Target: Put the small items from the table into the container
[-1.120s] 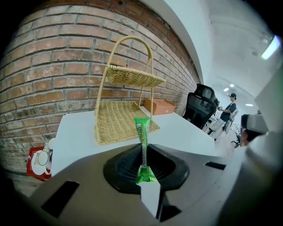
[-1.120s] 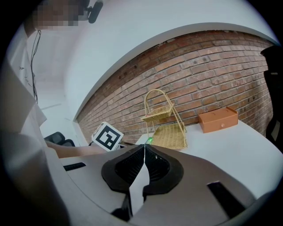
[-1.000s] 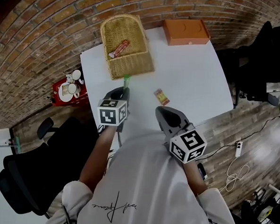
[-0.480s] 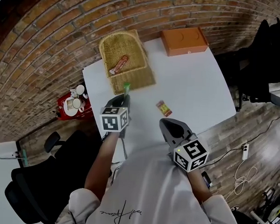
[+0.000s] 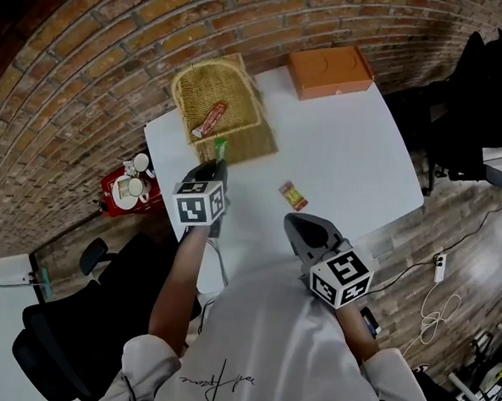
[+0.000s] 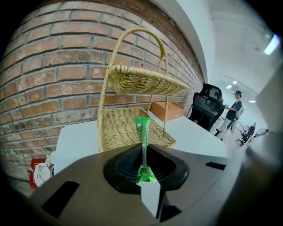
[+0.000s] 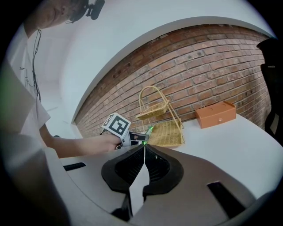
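My left gripper (image 5: 214,166) is shut on a thin green sachet (image 5: 220,144), which sticks up past its tips just short of the front edge of the two-tier wicker basket (image 5: 238,139). In the left gripper view the sachet (image 6: 143,143) stands upright between the jaws, with the basket (image 6: 128,128) right behind it. A red-and-white packet (image 5: 209,119) lies in the basket. A small orange packet (image 5: 292,194) lies on the white table (image 5: 347,150), ahead of my right gripper (image 5: 304,228). That gripper (image 7: 143,161) is shut and empty.
An orange box (image 5: 330,71) sits at the table's far right corner. A red tray with cups (image 5: 126,188) stands on the floor left of the table. Black office chairs stand at the lower left (image 5: 64,337) and at the right (image 5: 469,107). A brick wall runs behind the basket.
My left gripper has carried the green sachet closer to the basket's front edge. The right gripper has stayed where it was.
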`<action>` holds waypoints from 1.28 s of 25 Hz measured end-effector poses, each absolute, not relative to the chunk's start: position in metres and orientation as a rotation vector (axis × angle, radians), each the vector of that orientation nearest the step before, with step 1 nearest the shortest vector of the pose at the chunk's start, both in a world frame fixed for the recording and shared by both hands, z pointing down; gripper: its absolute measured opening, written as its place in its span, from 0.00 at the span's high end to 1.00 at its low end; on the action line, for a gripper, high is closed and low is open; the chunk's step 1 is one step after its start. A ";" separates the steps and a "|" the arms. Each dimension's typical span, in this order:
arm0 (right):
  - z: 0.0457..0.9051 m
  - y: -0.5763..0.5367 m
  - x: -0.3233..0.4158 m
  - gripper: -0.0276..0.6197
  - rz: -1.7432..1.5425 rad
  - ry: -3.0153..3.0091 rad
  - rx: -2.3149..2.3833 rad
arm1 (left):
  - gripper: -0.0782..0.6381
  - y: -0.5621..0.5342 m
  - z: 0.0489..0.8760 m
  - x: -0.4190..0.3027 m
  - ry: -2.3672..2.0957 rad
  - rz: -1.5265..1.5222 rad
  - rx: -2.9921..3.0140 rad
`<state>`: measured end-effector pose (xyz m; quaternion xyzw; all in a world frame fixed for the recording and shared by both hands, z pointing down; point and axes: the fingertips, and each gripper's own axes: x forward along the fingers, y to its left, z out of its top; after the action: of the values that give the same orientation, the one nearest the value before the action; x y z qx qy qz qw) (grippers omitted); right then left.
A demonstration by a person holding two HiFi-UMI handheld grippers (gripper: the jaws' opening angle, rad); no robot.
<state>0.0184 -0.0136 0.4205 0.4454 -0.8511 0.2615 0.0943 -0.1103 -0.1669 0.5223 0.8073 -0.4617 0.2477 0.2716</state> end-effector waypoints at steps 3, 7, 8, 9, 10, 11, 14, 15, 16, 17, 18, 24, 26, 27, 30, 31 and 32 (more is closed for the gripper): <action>0.421 -0.016 0.018 0.92 0.780 -2.517 1.332 | 0.84 -0.173 0.527 -0.111 -1.234 0.685 2.176; 0.425 -0.016 0.021 0.92 0.818 -2.508 1.336 | 0.84 -0.182 0.531 -0.108 -1.228 0.702 2.173; 0.425 -0.017 0.022 0.92 0.827 -2.505 1.342 | 0.84 -0.184 0.532 -0.107 -1.229 0.704 2.173; 0.426 -0.017 0.024 0.92 0.838 -2.502 1.350 | 0.84 -0.186 0.533 -0.107 -1.230 0.708 2.171; 0.427 -0.017 0.025 0.92 0.849 -2.499 1.357 | 0.84 -0.188 0.534 -0.107 -1.231 0.713 2.167; 0.428 -0.016 0.026 0.92 0.860 -2.497 1.362 | 0.84 -0.190 0.536 -0.108 -1.232 0.719 2.163; 0.431 -0.018 0.026 0.92 0.886 -2.491 1.357 | 0.84 -0.195 0.541 -0.108 -1.231 0.739 2.154; 0.432 -0.018 0.025 0.92 0.892 -2.491 1.354 | 0.84 -0.196 0.543 -0.107 -1.230 0.748 2.152; 0.432 -0.018 0.025 0.92 0.898 -2.491 1.351 | 0.84 -0.198 0.545 -0.107 -1.228 0.758 2.150; 0.433 -0.018 0.026 0.92 0.903 -2.491 1.349 | 0.84 -0.198 0.548 -0.106 -1.227 0.766 2.146; 0.434 -0.018 0.026 0.92 0.907 -2.490 1.348 | 0.84 -0.198 0.550 -0.106 -1.226 0.773 2.142; 0.437 -0.019 0.028 0.92 0.935 -2.485 1.353 | 0.83 -0.204 0.558 -0.109 -1.242 0.791 2.119; 0.437 -0.019 0.028 0.92 0.937 -2.485 1.350 | 0.83 -0.206 0.560 -0.110 -1.245 0.797 2.115; 0.438 -0.019 0.028 0.92 0.938 -2.485 1.348 | 0.83 -0.206 0.560 -0.110 -1.246 0.799 2.114; 0.438 -0.019 0.028 0.92 0.946 -2.484 1.348 | 0.83 -0.207 0.562 -0.110 -1.247 0.799 2.108; 0.438 -0.019 0.028 0.92 0.949 -2.484 1.350 | 0.83 -0.208 0.563 -0.111 -1.248 0.800 2.104; 0.439 -0.020 0.028 0.92 0.951 -2.484 1.351 | 0.83 -0.208 0.564 -0.112 -1.247 0.802 2.101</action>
<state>0.0280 -0.0198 0.4385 0.4514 -0.8301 0.3178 0.0791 -0.1119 -0.2078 0.5641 0.7840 -0.4654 0.2995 0.2812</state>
